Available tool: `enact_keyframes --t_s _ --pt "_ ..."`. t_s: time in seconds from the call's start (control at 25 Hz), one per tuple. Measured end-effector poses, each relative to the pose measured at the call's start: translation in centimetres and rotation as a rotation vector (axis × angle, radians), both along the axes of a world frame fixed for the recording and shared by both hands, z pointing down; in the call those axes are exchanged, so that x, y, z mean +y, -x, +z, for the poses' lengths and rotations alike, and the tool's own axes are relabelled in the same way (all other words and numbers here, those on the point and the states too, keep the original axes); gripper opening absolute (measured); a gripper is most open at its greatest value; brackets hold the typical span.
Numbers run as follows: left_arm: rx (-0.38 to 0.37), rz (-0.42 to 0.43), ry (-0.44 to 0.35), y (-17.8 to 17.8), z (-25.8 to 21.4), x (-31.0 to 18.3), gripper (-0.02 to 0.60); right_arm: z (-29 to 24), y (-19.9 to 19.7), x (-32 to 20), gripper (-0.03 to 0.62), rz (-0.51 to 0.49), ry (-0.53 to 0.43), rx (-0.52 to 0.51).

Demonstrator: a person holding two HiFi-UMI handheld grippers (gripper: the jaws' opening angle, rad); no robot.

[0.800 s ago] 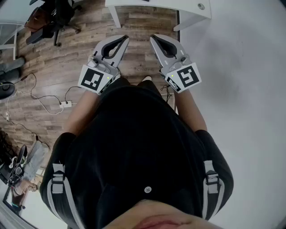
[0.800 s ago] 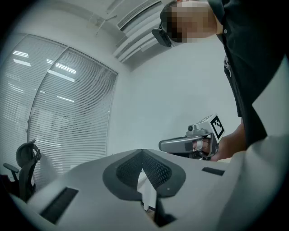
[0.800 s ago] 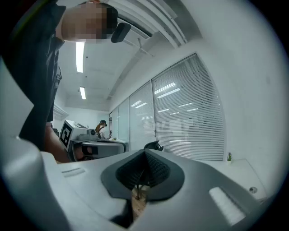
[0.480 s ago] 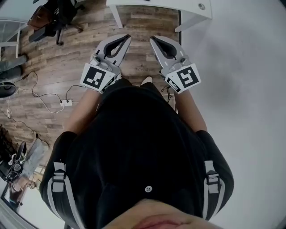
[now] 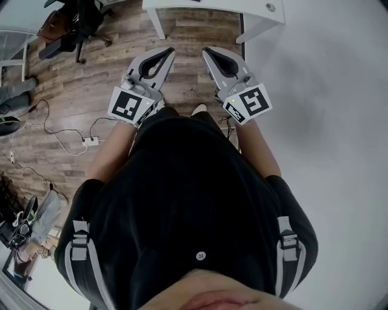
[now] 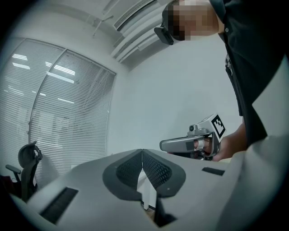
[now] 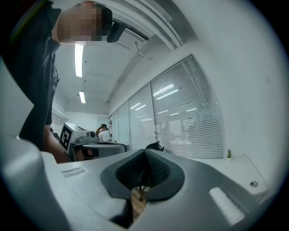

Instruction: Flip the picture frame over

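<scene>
Left claw and right claw level before the torso, jaws together, empty

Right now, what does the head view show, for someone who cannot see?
A person in black holds two shut, empty grippers, the left gripper and the right gripper, above a wooden floor, facing a white table.

A person in a black top stands on a wood floor and holds the left gripper and right gripper side by side, apart, each with its jaws together. Ahead stands a white table. A chair is far left, and a power strip with cables lies on the floor.
</scene>
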State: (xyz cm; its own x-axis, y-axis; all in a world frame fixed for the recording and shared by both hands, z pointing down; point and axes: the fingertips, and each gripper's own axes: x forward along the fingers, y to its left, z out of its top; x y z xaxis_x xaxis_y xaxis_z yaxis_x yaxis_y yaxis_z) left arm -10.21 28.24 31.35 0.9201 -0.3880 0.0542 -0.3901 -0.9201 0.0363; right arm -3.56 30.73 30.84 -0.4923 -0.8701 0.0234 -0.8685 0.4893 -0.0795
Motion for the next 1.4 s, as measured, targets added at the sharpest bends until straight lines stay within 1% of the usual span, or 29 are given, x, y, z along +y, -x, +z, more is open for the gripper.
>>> enact_keyframes --t_s 0.24,0.32,0.36,0.4,0.44,0.52,0.6,0.72,0.8,0.88,0.96,1.04,1.4 --pt "0.012 0.004 -0.003 0.8 -0.4 0.0 0.009 -0.2 0.6 -0.1 0.011 0.000 0.004 0.004" --pt "0.005 -0.003 -0.006 0.9 -0.3 -0.2 0.023 -0.3 0.5 -0.3 0.021 0.010 -0.002 0.002" --pt "0.004 -0.004 -0.009 0.9 0.0 -0.2 0.043 -0.2 0.4 -0.4 0.102 0.015 -0.005 0.001" --pt "0.003 -0.004 -0.011 0.9 0.3 -0.2 0.073 -0.1 0.3 -0.4 0.143 0.020 -0.006 0.000" --pt "0.004 -0.003 -0.009 0.9 0.5 -0.1 0.103 -0.1 0.3 -0.4 0.167 0.025 -0.007 0.000" --pt "0.013 0.002 0.003 1.1 0.5 -0.1 0.144 0.0 0.4 -0.5 0.207 0.032 -0.010 0.005" --pt "0.024 0.007 0.012 1.4 0.2 -0.3 0.178 0.0 0.5 -0.7 0.231 0.035 -0.009 0.012" --pt "0.029 -0.008 0.006 1.9 -0.2 -1.2 0.264 -0.2 0.8 -1.2 0.271 0.037 -0.001 0.018" --pt "0.028 -0.021 0.002 2.1 -0.2 -1.7 0.308 0.0 0.9 -1.5 0.300 0.040 0.004 0.018" --pt "0.024 -0.027 -0.002 2.3 -0.2 -1.9 0.333 0.2 1.0 -1.6 0.340 0.042 0.010 0.019" --pt "0.012 -0.029 -0.010 2.7 0.0 -2.3 0.347 0.3 1.3 -1.9 0.364 0.043 0.013 0.022" --pt "0.005 -0.030 -0.011 3.1 0.3 -2.7 0.353 0.5 1.5 -2.2 0.374 0.043 0.016 0.021" --pt "0.001 -0.047 -0.002 5.4 0.9 -5.4 0.354 1.2 3.2 -4.4 0.376 0.055 0.030 0.022"
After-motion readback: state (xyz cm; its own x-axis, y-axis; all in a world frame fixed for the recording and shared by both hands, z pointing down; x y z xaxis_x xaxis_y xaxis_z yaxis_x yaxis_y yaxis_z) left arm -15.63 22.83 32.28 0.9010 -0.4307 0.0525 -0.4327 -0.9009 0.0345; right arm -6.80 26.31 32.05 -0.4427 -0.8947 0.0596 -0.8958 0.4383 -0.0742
